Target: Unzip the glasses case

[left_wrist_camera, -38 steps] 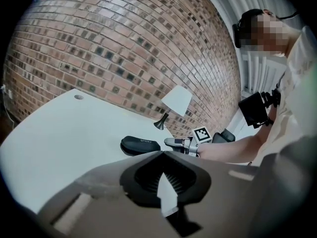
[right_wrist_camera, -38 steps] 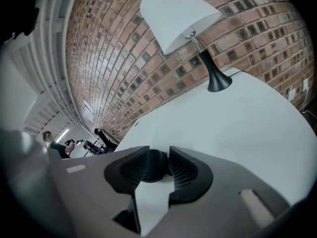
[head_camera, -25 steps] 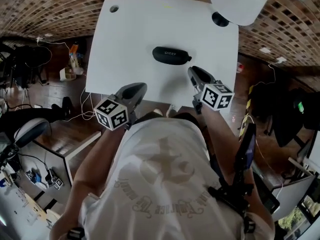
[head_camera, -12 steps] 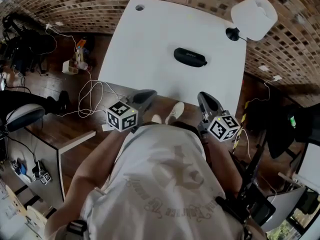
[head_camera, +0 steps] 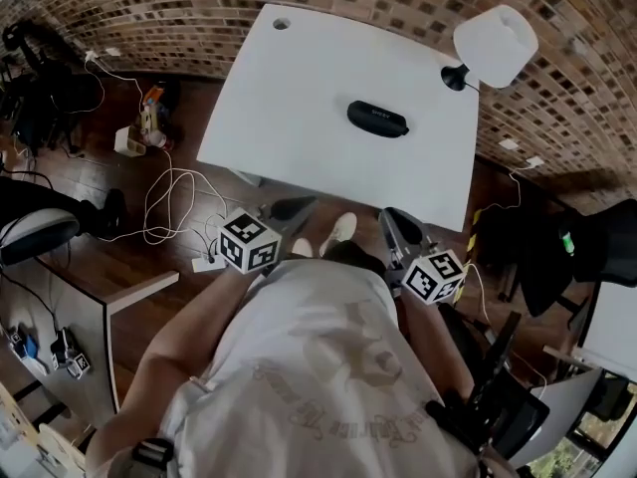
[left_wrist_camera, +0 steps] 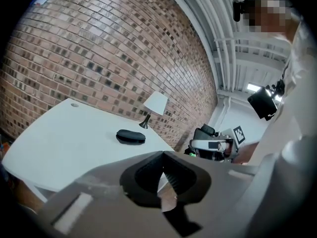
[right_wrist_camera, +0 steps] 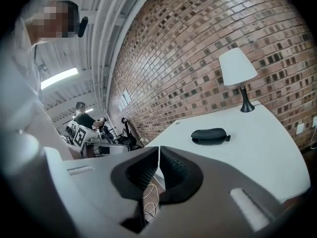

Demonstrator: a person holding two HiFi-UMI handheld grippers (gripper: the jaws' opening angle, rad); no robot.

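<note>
Both units, left gripper (head_camera: 295,207) and right gripper (head_camera: 396,219), are closed and empty, now withdrawn off the bench (head_camera: 299,98). Glasses case (head_camera: 377,119) lies alone, upper centre of frame. No zip work is under way.

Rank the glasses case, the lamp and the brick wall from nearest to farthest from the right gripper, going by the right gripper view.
1. Glasses case: mid-way across the table, ahead of the right gripper.
2. Lamp: at the table's far edge, right of the case.
3. Brick wall: behind the table and the lamp.
</note>
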